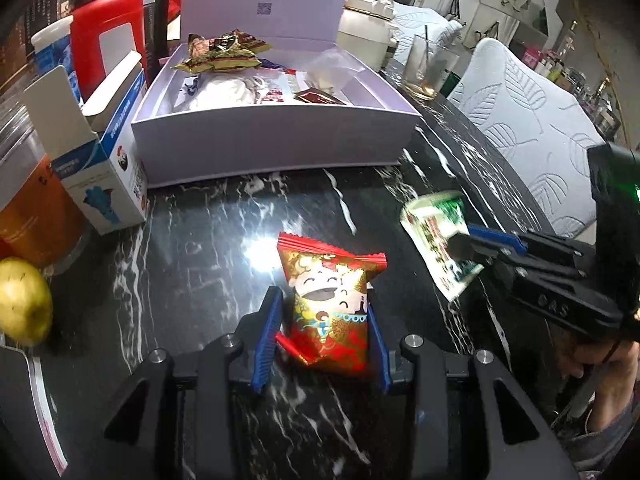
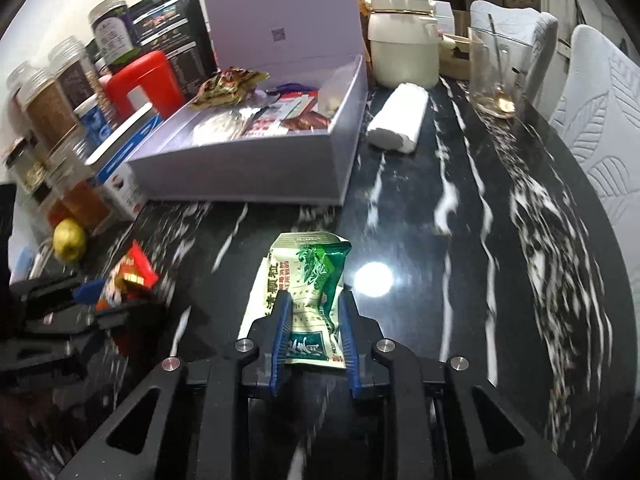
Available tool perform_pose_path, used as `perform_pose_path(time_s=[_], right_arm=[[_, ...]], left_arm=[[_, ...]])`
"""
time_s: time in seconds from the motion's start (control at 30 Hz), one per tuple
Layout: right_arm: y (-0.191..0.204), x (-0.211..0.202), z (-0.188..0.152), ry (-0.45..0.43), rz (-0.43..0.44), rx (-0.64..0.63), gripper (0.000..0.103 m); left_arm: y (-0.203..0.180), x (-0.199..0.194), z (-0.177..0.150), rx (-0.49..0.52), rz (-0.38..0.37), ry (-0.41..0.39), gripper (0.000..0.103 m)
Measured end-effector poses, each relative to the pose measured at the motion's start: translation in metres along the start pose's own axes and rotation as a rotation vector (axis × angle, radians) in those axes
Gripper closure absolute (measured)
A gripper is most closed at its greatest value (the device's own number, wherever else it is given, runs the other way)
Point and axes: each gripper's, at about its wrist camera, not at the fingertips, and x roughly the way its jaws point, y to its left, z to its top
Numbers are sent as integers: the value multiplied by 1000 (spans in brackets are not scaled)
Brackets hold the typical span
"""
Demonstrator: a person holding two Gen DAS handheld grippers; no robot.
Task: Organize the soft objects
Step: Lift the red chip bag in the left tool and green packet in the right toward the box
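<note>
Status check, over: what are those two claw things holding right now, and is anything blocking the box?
Left gripper shut on red snack packet. Right gripper shut on green sachet. Open white box ahead, path clear.

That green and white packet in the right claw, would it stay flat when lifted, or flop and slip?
The green and white packet would probably flop: it already buckles between the right claw. It looks thin, so likely light. Its glossy film might slip, though the ribbed blue pads should help hold it.

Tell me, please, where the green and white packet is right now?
The green and white packet sits clamped in the right gripper, above the black marble table, in front of the open white box.
</note>
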Motion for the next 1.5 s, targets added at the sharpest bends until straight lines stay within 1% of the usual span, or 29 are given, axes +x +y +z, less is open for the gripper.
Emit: perform_pose_path(time_s=[0.17,0.27,0.37,0.43,0.47,0.5,0.53,0.57,0.6,0.77,0.8,0.83,0.87,0.9,0.93,0.97,1.0,1.03,1.1,1.13,1.33,1.5], right_arm=[[-2,-23,-29,5,-6,1,79],[-3,-35,-42,12,-21,7,79],[-4,-45,-54,29,-20,35,79],[-5,-50,-59,38,-40,58,77],[-4,-51,-61,41,-54,65,74],[-3,-52,-62,34,-62,67,59],[-1,-52,-64,27,-80,71,29],[2,-51,-64,30,-96,71,18],[4,-49,-65,39,-101,69,13],[14,-41,-62,35,-131,50,13],[16,-39,-61,32,-146,48,13],[17,-38,-61,29,-161,43,19],[19,-37,-61,27,-202,25,27],[22,-37,-61,19,-240,6,43],[19,-38,-60,15,-240,29,52],[16,-39,-59,19,-237,36,55],[14,-40,-59,20,-231,36,59],[13,-40,-59,17,-227,43,67],[11,-42,-58,14,-216,52,70],[11,-42,-59,12,-212,52,74],[9,-49,-61,-16,-183,95,79],[9,-52,-63,-29,-155,123,80]], left_arm=[[-12,-6,-9,26,-11,3,63],[-20,-8,-14,37,-42,11,63],[-28,-10,-17,54,-59,13,63],[-30,-10,-17,58,-67,13,63],[-31,-10,-17,58,-74,14,63],[-30,-10,-17,58,-78,15,63],[-29,-10,-16,57,-78,16,63],[-28,-10,-15,55,-79,15,63],[-26,-11,-14,52,-78,13,63],[-16,-13,-12,38,-63,4,63],[-14,-13,-12,32,-62,4,63],[-12,-14,-12,26,-59,4,63],[-11,-14,-13,23,-54,2,63],[-10,-15,-13,23,-49,0,63],[-9,-16,-14,22,-47,0,63],[-8,-15,-15,21,-46,2,63],[-7,-15,-16,19,-47,5,63],[-7,-15,-17,19,-49,9,63],[-6,-15,-18,22,-50,11,63],[-7,-15,-18,24,-50,12,63],[-9,-18,-18,39,-55,3,63],[-9,-20,-19,38,-57,-1,63]])
